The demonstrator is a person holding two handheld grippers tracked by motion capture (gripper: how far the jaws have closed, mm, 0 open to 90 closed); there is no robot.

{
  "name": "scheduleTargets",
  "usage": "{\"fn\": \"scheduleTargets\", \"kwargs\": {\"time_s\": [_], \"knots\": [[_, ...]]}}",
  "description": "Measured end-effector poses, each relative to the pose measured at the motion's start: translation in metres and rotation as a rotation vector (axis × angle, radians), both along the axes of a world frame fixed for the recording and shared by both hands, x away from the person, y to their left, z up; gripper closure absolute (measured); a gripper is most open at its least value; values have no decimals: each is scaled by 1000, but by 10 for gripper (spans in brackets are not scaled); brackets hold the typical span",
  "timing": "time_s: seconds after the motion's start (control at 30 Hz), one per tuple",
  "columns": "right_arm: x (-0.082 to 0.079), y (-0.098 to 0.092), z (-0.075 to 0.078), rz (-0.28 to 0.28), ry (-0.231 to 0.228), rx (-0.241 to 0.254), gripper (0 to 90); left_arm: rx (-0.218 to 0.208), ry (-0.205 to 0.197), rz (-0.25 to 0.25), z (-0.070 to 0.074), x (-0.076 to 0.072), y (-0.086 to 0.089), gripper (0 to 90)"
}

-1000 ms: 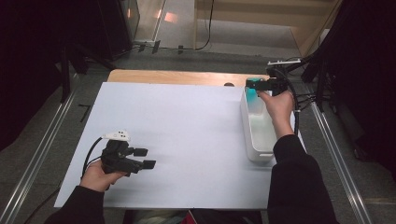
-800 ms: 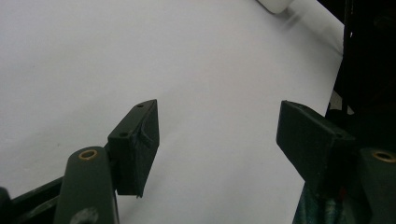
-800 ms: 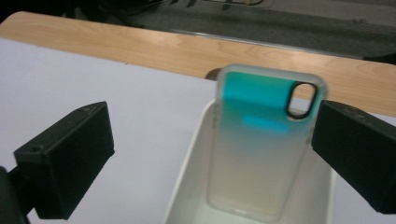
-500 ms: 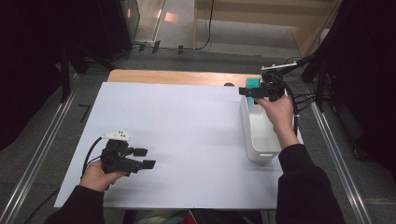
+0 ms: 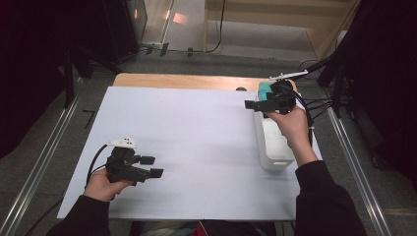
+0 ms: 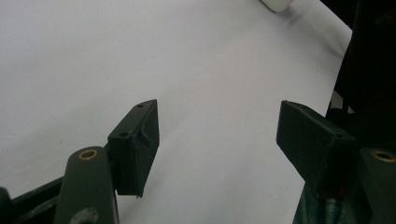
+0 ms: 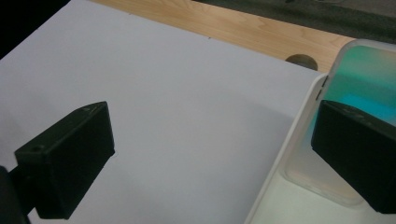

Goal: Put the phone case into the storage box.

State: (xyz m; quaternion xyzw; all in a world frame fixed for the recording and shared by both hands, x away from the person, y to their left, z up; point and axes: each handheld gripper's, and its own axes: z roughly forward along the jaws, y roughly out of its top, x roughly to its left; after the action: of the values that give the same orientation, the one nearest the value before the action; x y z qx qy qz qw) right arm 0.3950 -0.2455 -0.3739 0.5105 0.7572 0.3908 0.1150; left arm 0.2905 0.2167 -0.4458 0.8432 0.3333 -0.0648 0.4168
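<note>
My right gripper [image 5: 258,102] hangs open over the far left rim of a white tray [image 5: 275,147], jaws pointing left. In the right gripper view its jaws [image 7: 210,154] stand wide apart, one over the white board [image 7: 163,93], the other over the tray [image 7: 268,186]. A translucent teal phone case [image 7: 359,74] leans in the tray's far end, just behind that jaw; nothing is pinched. The same case [image 5: 264,89] peeks out beside the gripper. My left gripper [image 5: 152,166] rests open at the board's near left, with only bare board [image 6: 210,70] between its jaws [image 6: 219,135].
The white board [image 5: 196,132] covers most of a wooden table [image 5: 187,81], which has a small round hole [image 5: 241,89] near the tray. Metal rails run along both sides of the table. Cables trail from both grippers.
The right gripper has moved left and a little up, from above the tray's far end to its left rim. The left gripper has kept still.
</note>
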Motion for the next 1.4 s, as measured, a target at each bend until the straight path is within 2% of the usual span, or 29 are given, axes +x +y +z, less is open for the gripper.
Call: {"fn": "scheduleTargets", "kwargs": {"time_s": [0.33, 0.47, 0.73, 1.4], "knots": [[-15, 13, 2, 77, -15, -10, 0, -3, 0, -3, 0, 0, 0, 300], [-20, 16, 1, 107, -12, 10, 0, -2, 0, -5, 0, 0, 1, 300], [-31, 24, -2, 187, -15, 18, 0, -3, -1, -3, 0, 0, 1, 300], [-55, 41, -16, 296, -41, 18, 0, 2, 1, -2, 1, 0, 2, 300]]}}
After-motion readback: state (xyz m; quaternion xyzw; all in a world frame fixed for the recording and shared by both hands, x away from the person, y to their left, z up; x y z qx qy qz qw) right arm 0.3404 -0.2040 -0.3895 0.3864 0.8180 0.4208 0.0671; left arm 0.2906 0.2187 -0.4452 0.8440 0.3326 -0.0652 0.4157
